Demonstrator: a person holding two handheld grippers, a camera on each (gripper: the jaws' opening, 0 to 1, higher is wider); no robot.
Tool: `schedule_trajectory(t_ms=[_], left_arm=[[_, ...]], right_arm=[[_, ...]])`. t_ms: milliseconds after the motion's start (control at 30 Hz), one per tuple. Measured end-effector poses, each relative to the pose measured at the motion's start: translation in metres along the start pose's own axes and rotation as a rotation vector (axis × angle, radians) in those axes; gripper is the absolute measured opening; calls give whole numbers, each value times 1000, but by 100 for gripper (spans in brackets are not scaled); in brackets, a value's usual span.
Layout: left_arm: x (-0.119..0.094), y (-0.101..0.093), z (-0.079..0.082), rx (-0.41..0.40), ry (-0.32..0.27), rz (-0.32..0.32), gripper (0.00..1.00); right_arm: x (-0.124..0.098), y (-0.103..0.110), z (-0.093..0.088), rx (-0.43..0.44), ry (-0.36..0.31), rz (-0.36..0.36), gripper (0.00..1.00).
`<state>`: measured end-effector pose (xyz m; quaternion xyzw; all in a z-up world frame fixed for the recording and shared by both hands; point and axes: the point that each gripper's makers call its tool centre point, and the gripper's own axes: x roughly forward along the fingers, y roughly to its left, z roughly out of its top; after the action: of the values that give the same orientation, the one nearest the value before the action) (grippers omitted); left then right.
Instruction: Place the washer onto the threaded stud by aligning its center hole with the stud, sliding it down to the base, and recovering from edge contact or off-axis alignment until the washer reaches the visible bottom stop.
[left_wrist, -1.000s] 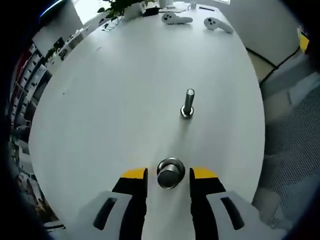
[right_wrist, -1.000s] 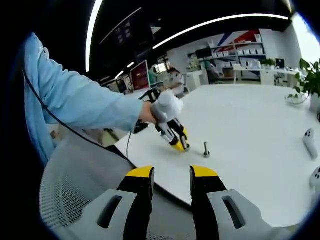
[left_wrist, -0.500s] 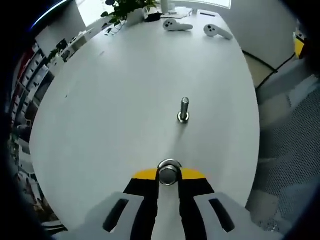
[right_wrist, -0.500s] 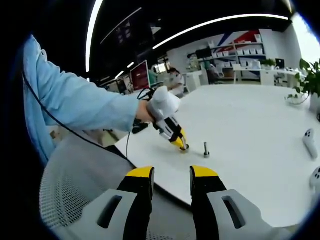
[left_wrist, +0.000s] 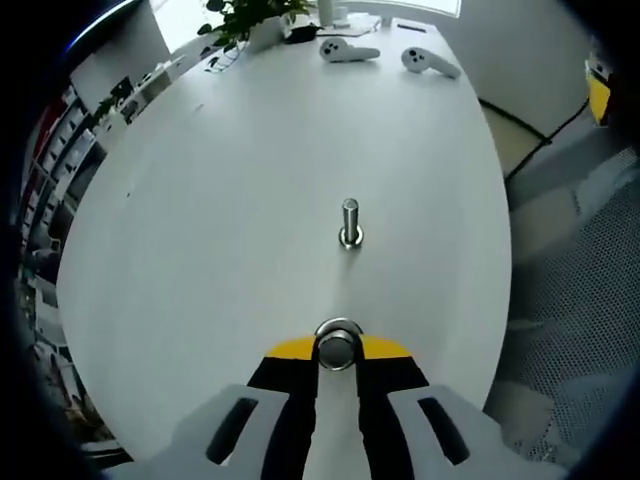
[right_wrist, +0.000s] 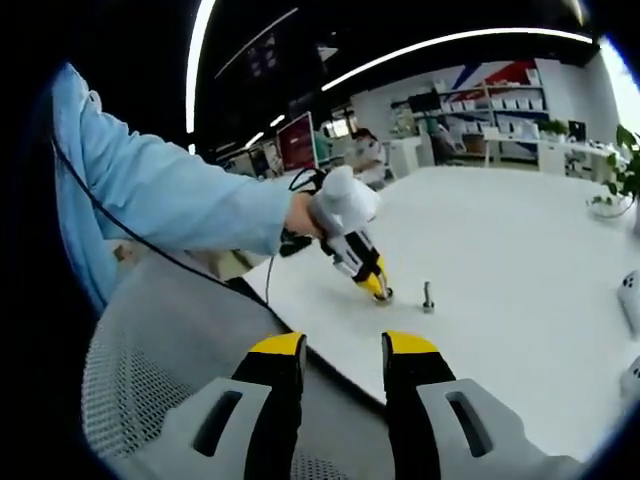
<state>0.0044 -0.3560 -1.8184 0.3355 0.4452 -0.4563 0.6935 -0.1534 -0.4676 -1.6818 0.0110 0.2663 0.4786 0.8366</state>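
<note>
Your left claw (left_wrist: 338, 352): jaws closed on washer (left_wrist: 339, 345), pinched at yellow tips, low over table (left_wrist: 200, 200). Thin shiny metal ring, smooth, little for the jaws to bite; could slip or tilt as you lift.

Stud (left_wrist: 349, 222) straight ahead of claw, apart, upright. Slim, threaded, wider base; off-axis approach likely catches washer edge on top or threads.

Your right claw (right_wrist: 340, 352): jaws apart, empty, off table edge.

Table white, smooth, matte.
</note>
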Motion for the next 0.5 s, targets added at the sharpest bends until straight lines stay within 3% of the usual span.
schedule_trajectory(t_ms=[33, 133, 233, 367, 500], left_arm=[[0, 0, 0, 4, 0, 0, 12], [0, -1, 0, 5, 2, 2, 12], [0, 0, 0, 2, 4, 7, 12], [1, 0, -1, -26, 3, 12, 12], [2, -1, -1, -15, -1, 23, 11]], right_arm=[[0, -5, 0, -7, 22, 28, 32], [-1, -43, 16, -180, 32, -11, 32], [9, -77, 17, -249, 83, -17, 32], [34, -117, 13, -300, 144, -11, 31], [63, -137, 22, -327, 145, -2, 27]])
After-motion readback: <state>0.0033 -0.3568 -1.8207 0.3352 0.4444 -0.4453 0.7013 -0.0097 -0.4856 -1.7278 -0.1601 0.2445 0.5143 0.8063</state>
